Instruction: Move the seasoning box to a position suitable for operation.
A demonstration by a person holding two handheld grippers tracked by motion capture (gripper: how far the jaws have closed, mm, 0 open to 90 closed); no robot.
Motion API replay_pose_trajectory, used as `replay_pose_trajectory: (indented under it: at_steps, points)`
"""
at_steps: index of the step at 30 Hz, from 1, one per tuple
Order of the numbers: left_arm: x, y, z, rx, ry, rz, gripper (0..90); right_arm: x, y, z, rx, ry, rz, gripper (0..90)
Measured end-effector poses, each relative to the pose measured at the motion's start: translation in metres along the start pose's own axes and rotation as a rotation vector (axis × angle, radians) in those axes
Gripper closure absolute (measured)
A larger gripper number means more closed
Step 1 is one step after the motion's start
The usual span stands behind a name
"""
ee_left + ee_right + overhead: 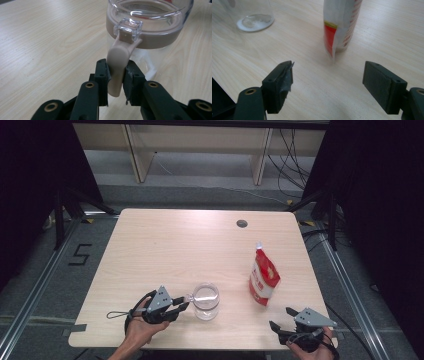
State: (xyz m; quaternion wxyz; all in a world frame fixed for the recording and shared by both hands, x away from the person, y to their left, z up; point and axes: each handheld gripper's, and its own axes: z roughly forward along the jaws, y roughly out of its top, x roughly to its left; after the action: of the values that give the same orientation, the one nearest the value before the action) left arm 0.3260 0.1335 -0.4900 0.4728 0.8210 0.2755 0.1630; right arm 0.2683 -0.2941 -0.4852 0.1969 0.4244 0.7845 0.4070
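A clear jar with a beige-rimmed lid stands on the table near its front edge, with a little white powder at its bottom. A beige handle hangs down from the lid's clear clasp. My left gripper is shut on that handle, pads pressing both its sides. A red and white stand-up pouch stands upright to the jar's right. My right gripper hovers open near the front right corner, short of the pouch, nothing between its jaws.
The light wooden table has a dark cable hole at the back right. Black stands and cables flank the table on the floor. The table's front edge lies just below both hands.
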Motion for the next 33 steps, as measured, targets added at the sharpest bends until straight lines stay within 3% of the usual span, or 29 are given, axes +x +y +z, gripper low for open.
replay_pose_trajectory:
  at_steps: [1,3,4,7,8,9,11,15,20,24,25,28,29,33]
  points:
    - [0.0,0.0,0.0,0.0,-0.003,0.006,74.5,0.0,0.0,0.0,0.0,0.0,0.0,25.2]
    - [-0.004,-0.001,-0.001,-0.001,-0.003,-0.021,74.4,-0.001,0.0,0.0,0.005,-0.005,-0.005,25.2]
    - [-0.004,-0.001,-0.001,0.001,-0.005,-0.015,74.4,-0.003,0.0,0.001,-0.007,-0.005,-0.035,25.2]
    - [-0.007,-0.001,-0.002,-0.001,-0.016,0.012,74.4,-0.004,0.001,0.001,-0.002,0.002,-0.034,25.2]
    - [-0.008,-0.002,-0.001,-0.002,-0.016,-0.002,74.4,-0.002,0.001,0.001,0.008,0.001,-0.018,25.2]
    - [-0.009,-0.001,-0.002,0.001,-0.019,0.008,74.4,-0.004,0.001,0.003,0.0,0.019,-0.037,25.2]
    - [-0.009,-0.001,-0.002,-0.001,-0.035,0.016,74.3,-0.005,0.001,0.003,-0.005,0.002,-0.045,25.2]
    - [-0.011,-0.003,-0.002,-0.007,-0.054,0.008,74.1,-0.006,0.001,0.004,-0.018,0.011,-0.059,25.2]
    - [-0.009,-0.002,-0.002,-0.004,-0.064,0.026,73.9,-0.006,0.0,0.004,-0.001,0.012,-0.039,25.2]
    - [-0.008,-0.001,-0.002,0.005,-0.073,0.004,73.6,-0.007,-0.001,0.004,-0.005,0.014,-0.031,25.2]
    - [-0.007,-0.001,-0.002,0.011,-0.078,0.008,73.6,-0.005,-0.002,0.002,0.005,0.003,-0.01,25.2]
    - [-0.006,0.0,-0.001,0.006,-0.073,0.024,73.5,-0.006,-0.002,0.002,0.003,0.002,-0.012,25.2]
    - [-0.007,-0.001,-0.001,0.005,-0.068,0.002,73.5,-0.006,-0.002,0.002,0.001,0.007,-0.012,25.2]
    - [-0.005,-0.001,-0.002,0.007,-0.048,-0.004,74.0,-0.006,-0.001,0.003,0.005,0.005,-0.029,25.2]
